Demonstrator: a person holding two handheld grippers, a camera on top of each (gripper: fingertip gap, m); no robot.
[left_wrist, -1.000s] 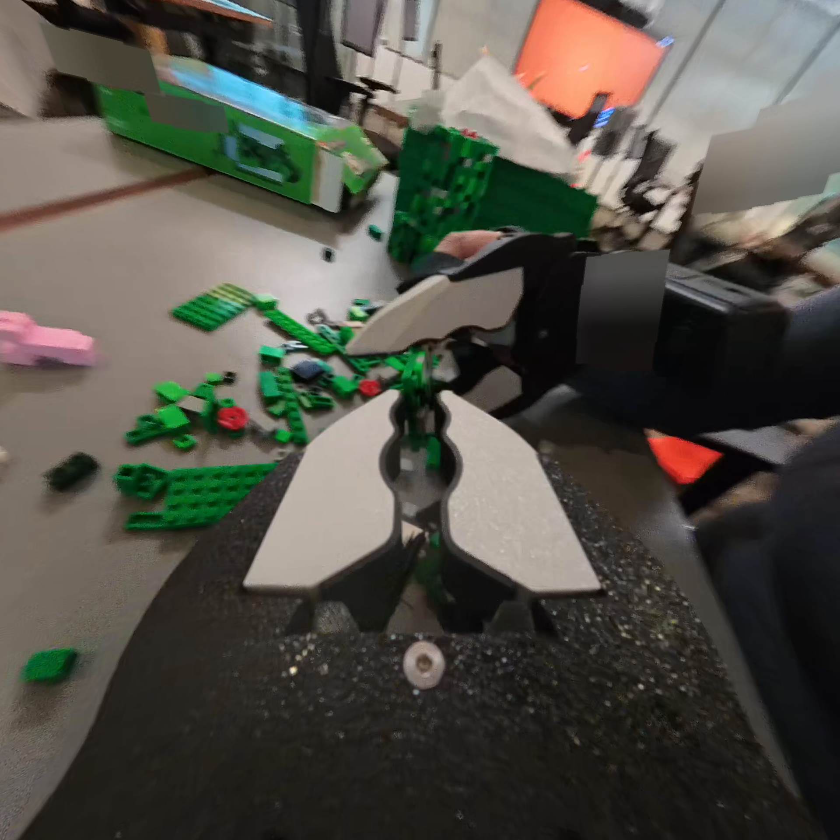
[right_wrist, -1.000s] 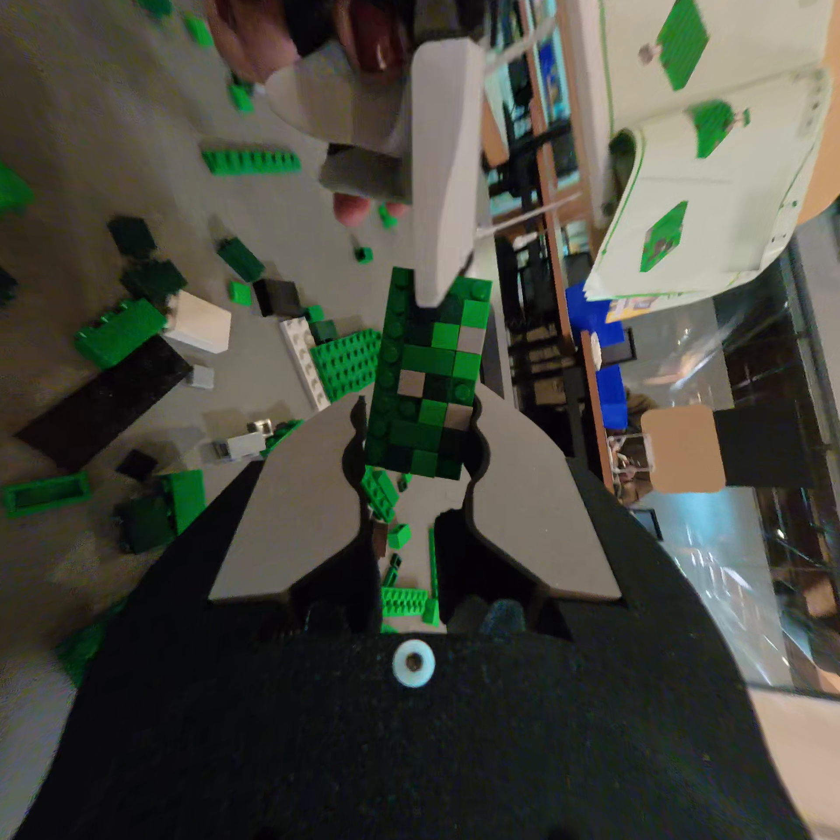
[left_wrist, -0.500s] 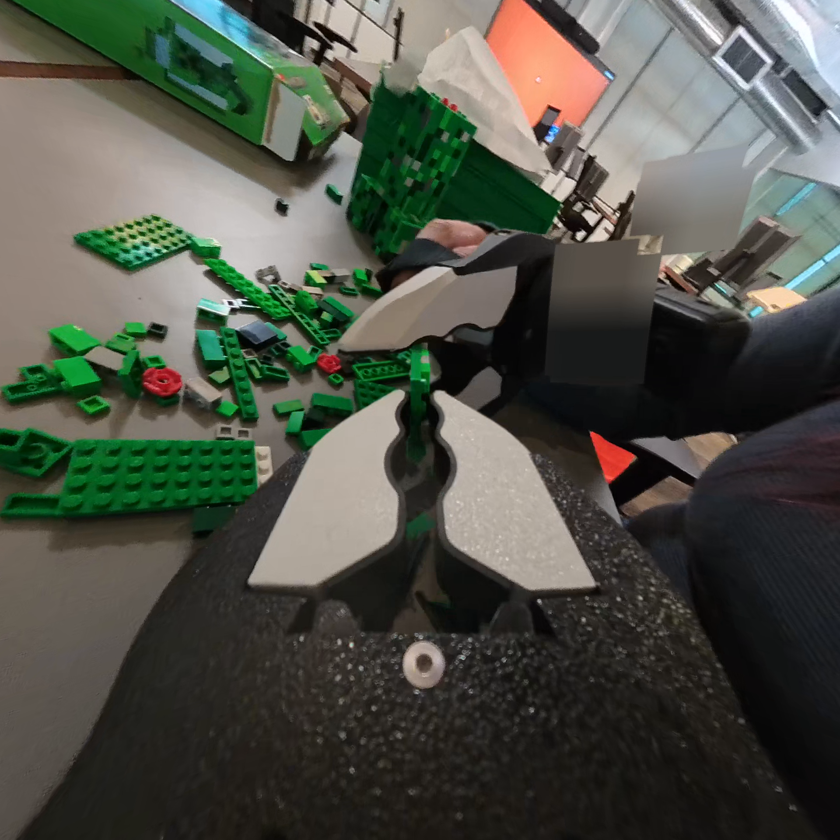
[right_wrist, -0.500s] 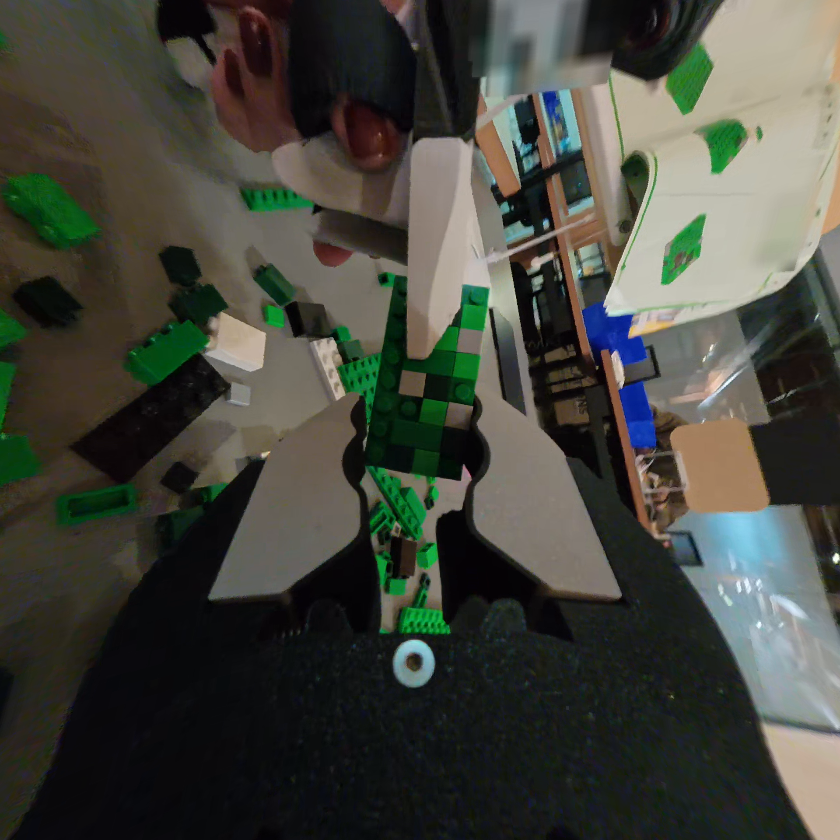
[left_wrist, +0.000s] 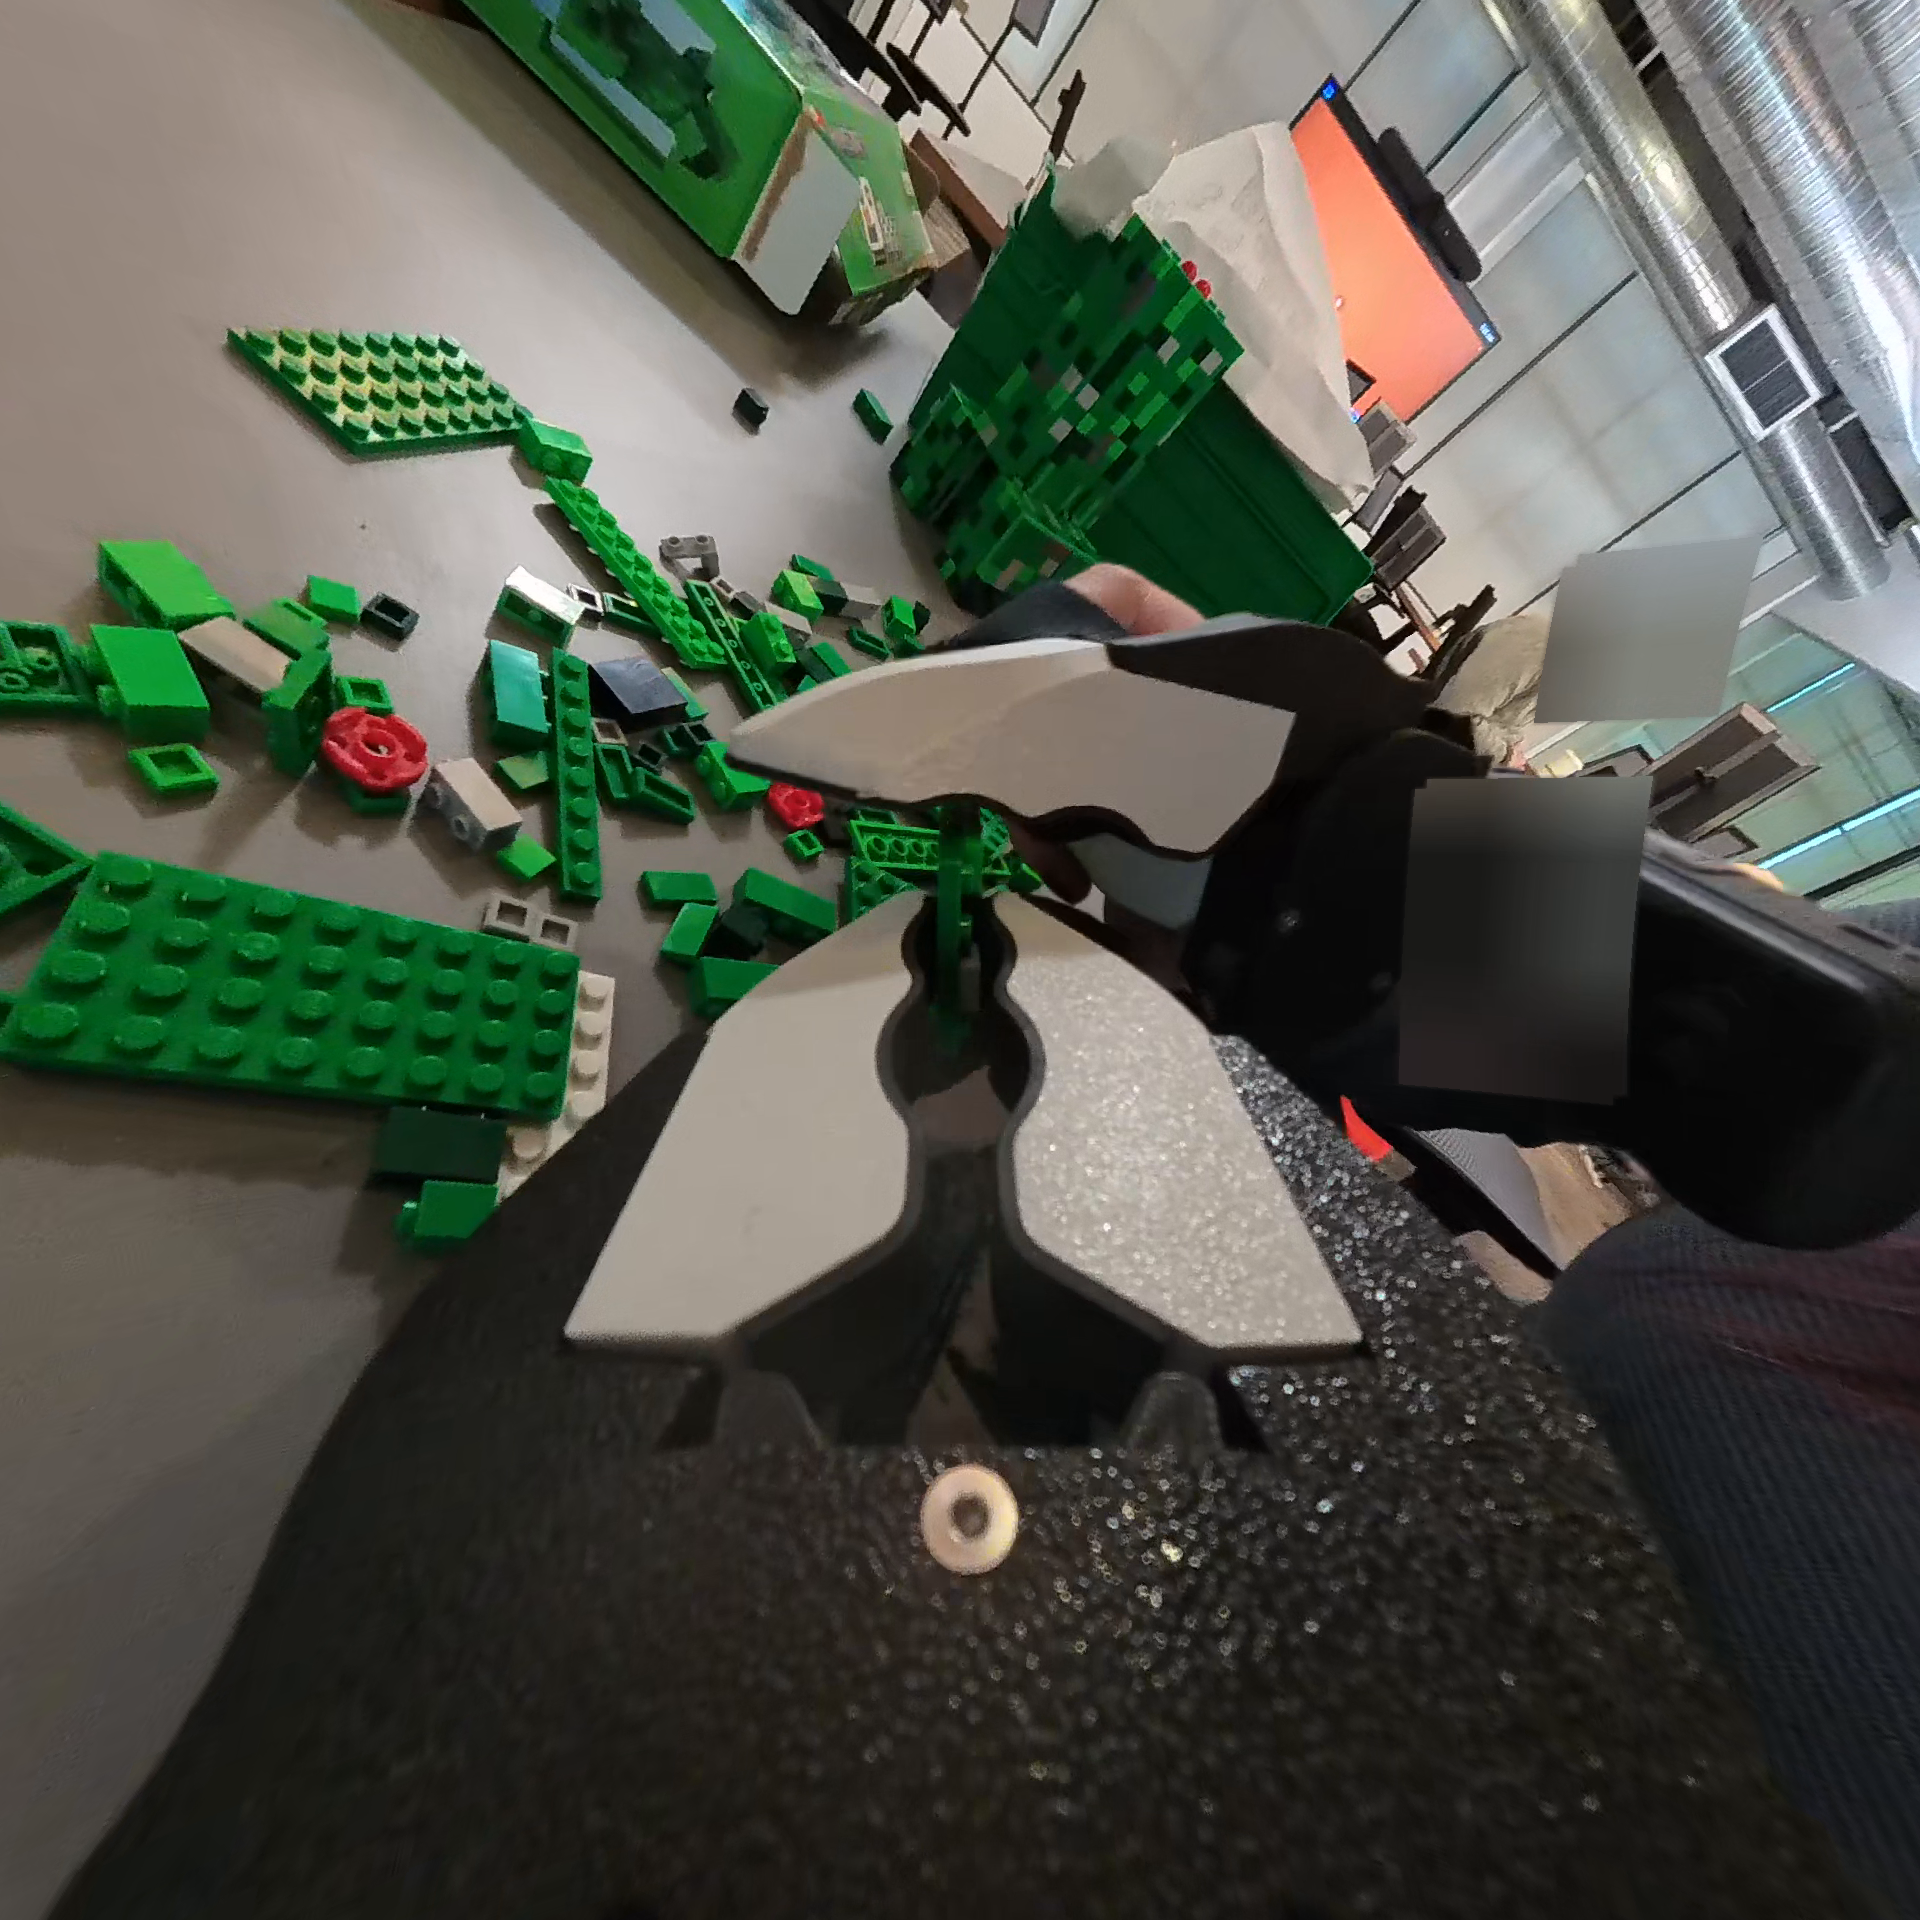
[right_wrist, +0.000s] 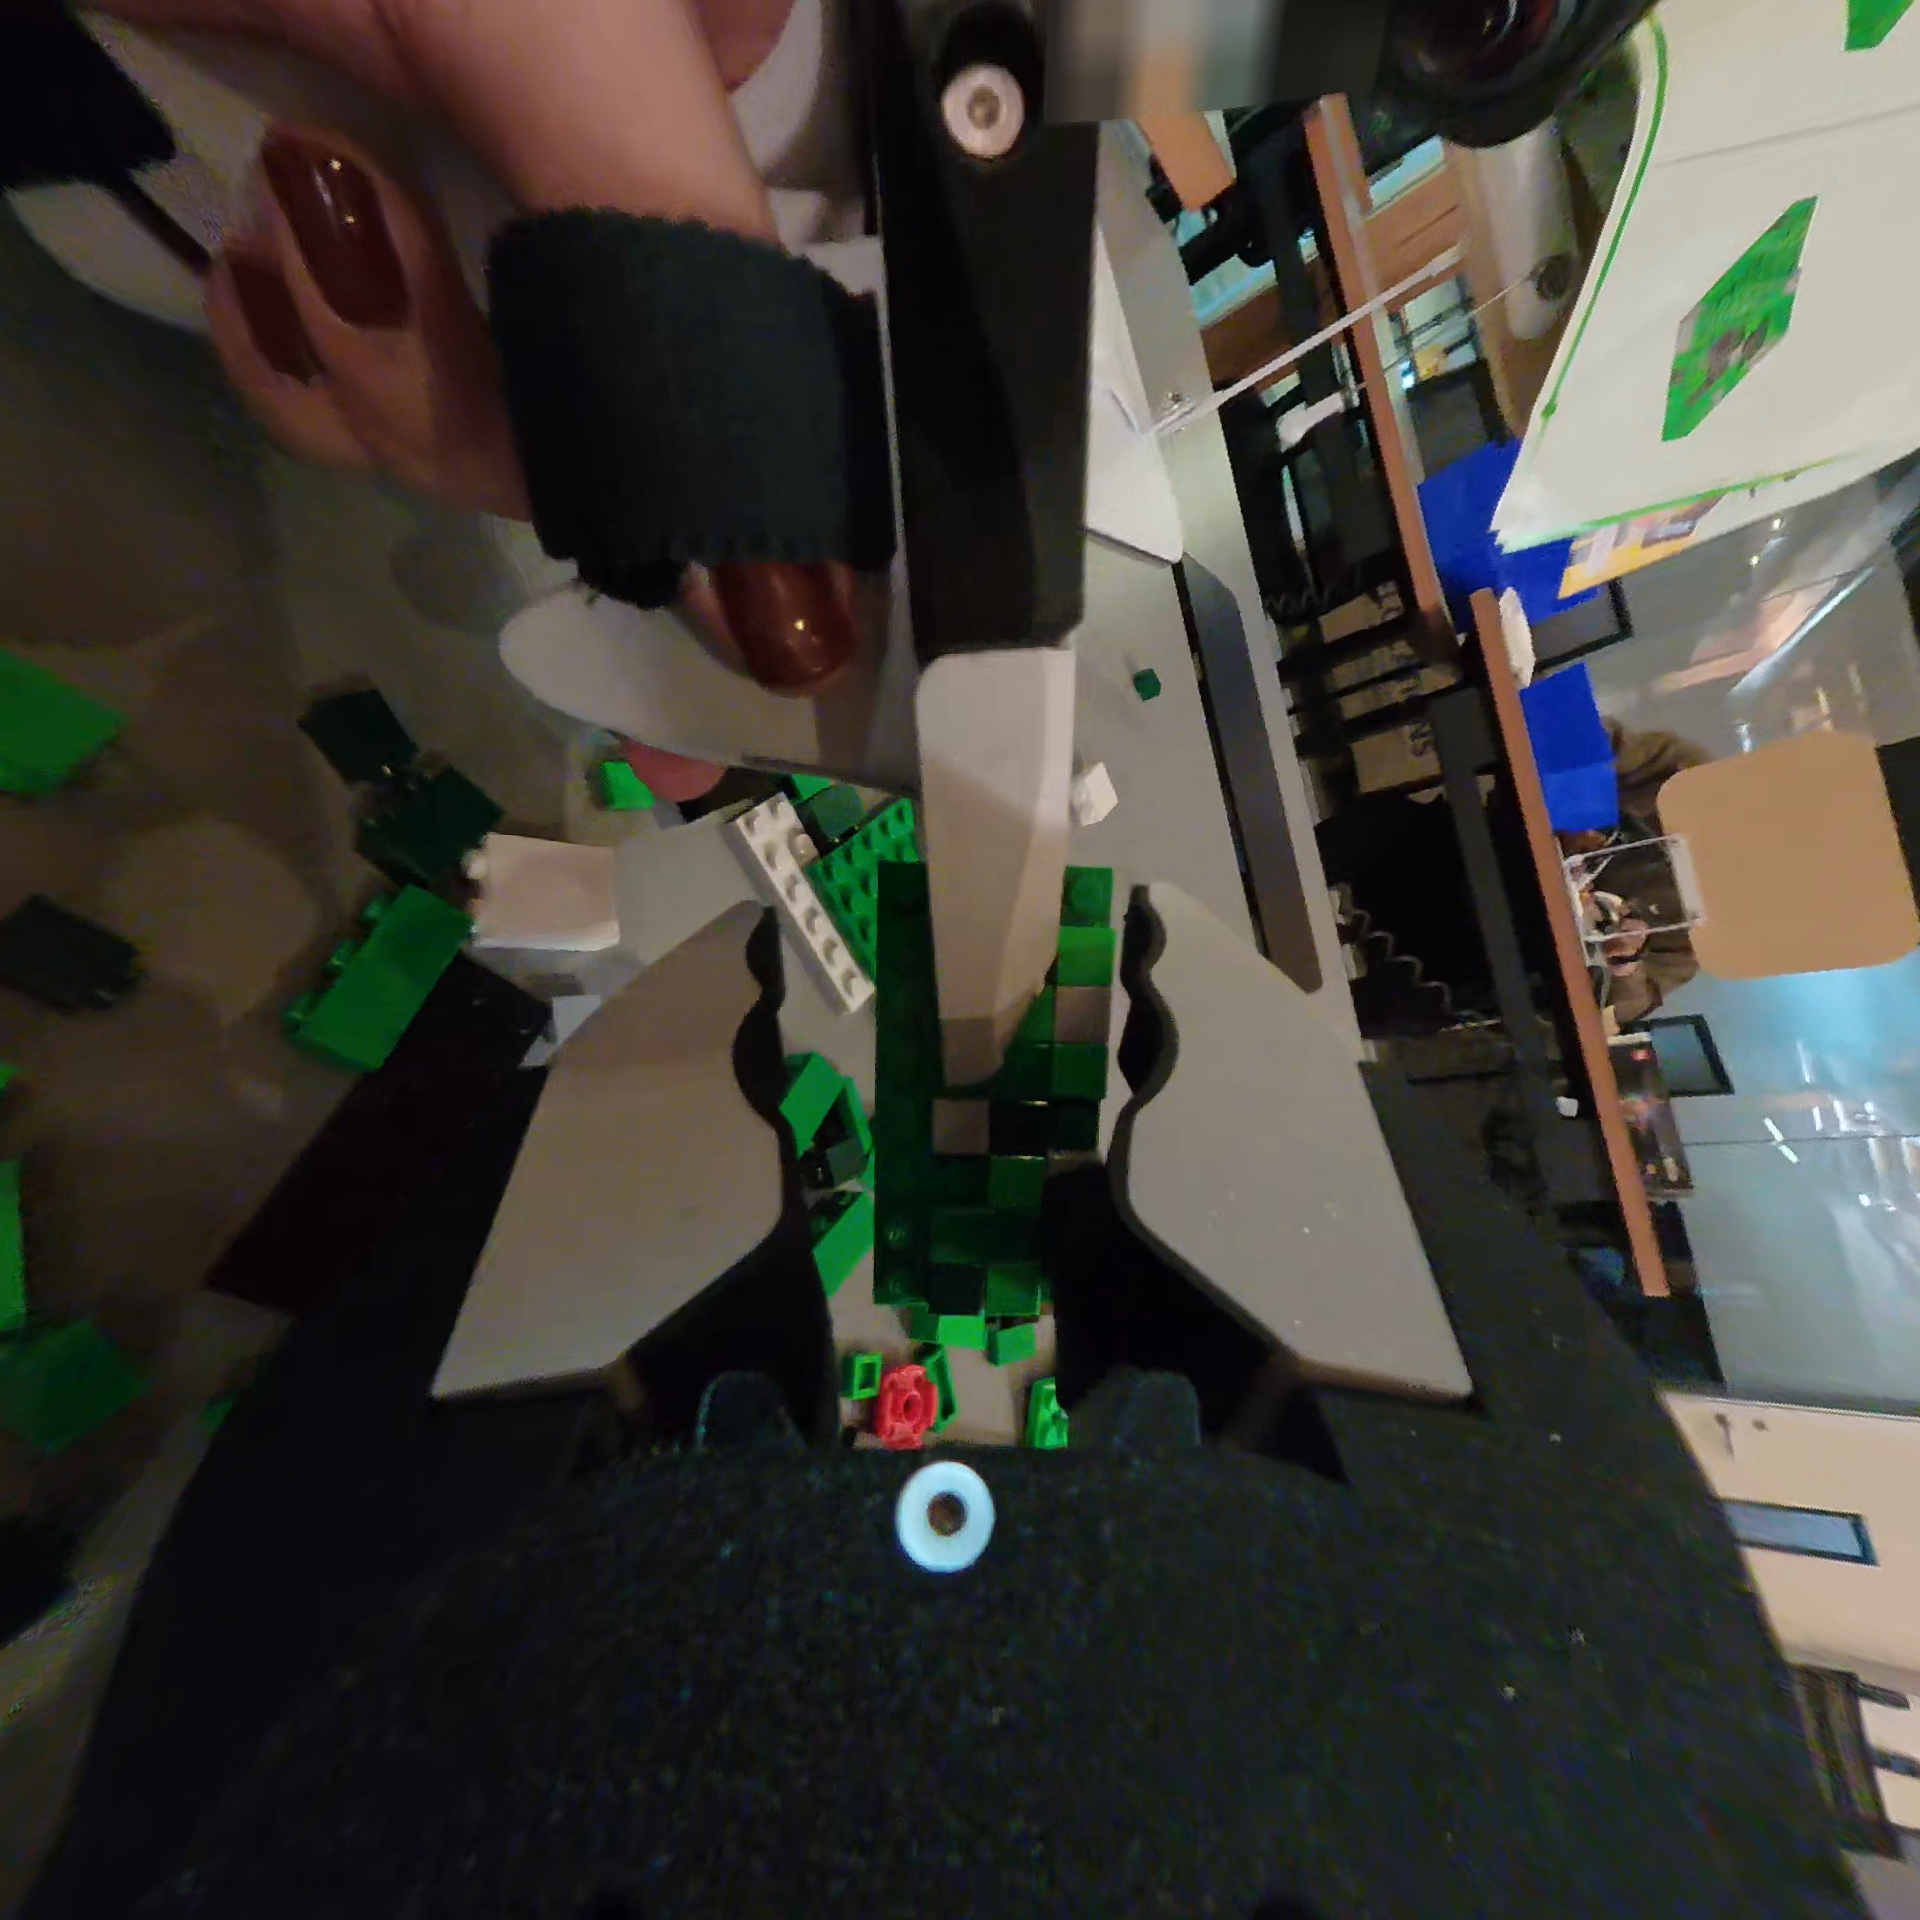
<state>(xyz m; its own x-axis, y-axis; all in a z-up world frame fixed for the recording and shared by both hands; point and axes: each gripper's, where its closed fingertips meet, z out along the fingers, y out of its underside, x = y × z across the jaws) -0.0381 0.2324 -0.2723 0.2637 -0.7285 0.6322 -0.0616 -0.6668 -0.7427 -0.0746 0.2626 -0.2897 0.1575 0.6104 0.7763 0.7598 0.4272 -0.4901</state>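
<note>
Green brick panel, a flat patchwork of green, dark and grey studs, sits upright between both our tools above the grey table. Our left gripper pinches its thin edge, while our right gripper stands spread around it, loose bricks scattered below

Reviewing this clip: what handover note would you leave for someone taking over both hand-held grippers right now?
Left hand-held gripper: shut on the green brick panel's edge, above the table.
Right hand-held gripper: open, fingers flanking that panel, a gap on one side.
Loose bricks and a large green plate lie on the table; a built green block stands behind.
</note>
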